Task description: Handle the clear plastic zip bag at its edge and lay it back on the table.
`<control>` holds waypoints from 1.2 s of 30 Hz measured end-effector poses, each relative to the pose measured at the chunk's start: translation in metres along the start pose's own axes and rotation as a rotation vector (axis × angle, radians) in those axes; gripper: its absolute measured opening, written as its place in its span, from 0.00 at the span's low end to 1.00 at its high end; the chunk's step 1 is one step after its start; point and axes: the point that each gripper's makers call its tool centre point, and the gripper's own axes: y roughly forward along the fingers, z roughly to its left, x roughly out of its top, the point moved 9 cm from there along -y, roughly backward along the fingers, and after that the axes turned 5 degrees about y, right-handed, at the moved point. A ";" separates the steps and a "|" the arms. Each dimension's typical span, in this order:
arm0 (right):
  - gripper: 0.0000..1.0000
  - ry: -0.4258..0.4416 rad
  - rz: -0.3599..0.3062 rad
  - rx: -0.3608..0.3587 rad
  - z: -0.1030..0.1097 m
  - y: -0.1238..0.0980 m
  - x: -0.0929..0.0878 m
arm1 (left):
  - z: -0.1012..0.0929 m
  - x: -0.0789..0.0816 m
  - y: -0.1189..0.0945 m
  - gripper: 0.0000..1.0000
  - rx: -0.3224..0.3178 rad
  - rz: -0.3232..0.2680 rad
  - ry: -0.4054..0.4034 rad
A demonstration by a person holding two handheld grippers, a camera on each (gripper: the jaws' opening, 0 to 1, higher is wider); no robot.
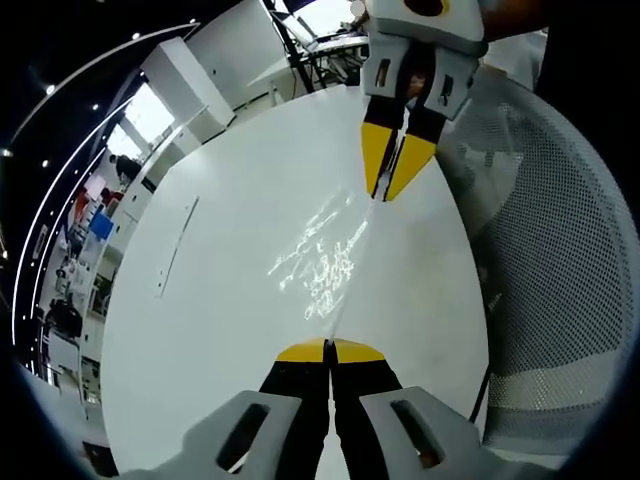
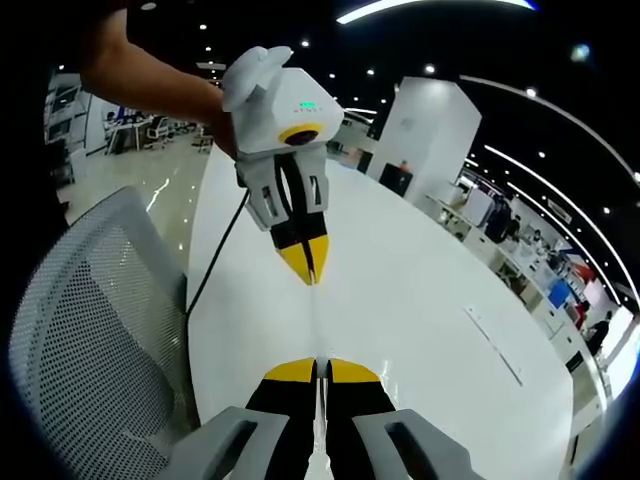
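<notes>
The clear plastic zip bag (image 1: 322, 262) hangs stretched between both grippers above the white table (image 1: 220, 330), showing mostly as bright glints. My left gripper (image 1: 328, 349) is shut on the bag's near edge. At the far edge the right gripper (image 1: 388, 193) is shut on it too. In the right gripper view the bag (image 2: 318, 325) appears edge-on as a thin line running from my right gripper (image 2: 320, 368) to the left gripper (image 2: 310, 272), which a person's hand holds.
A grey mesh chair (image 1: 560, 250) stands at the table's edge, also the chair (image 2: 90, 330) in the right gripper view. A black cable (image 2: 215, 255) runs across the table. A thin flat strip (image 1: 177, 245) lies on the tabletop. Office furniture lines the background.
</notes>
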 end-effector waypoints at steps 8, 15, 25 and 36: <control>0.00 0.004 -0.003 -0.006 -0.001 -0.001 0.000 | 0.001 0.002 -0.001 0.00 0.006 0.001 -0.005; 0.00 0.005 -0.003 -0.005 -0.001 -0.001 0.000 | 0.002 0.000 -0.001 0.00 0.007 0.003 -0.010; 0.00 0.002 -0.003 -0.001 -0.002 -0.001 0.000 | 0.002 -0.003 -0.002 0.00 0.011 0.006 -0.016; 0.00 0.004 -0.003 -0.004 -0.001 -0.003 -0.001 | 0.002 -0.004 -0.003 0.00 0.015 0.006 -0.024</control>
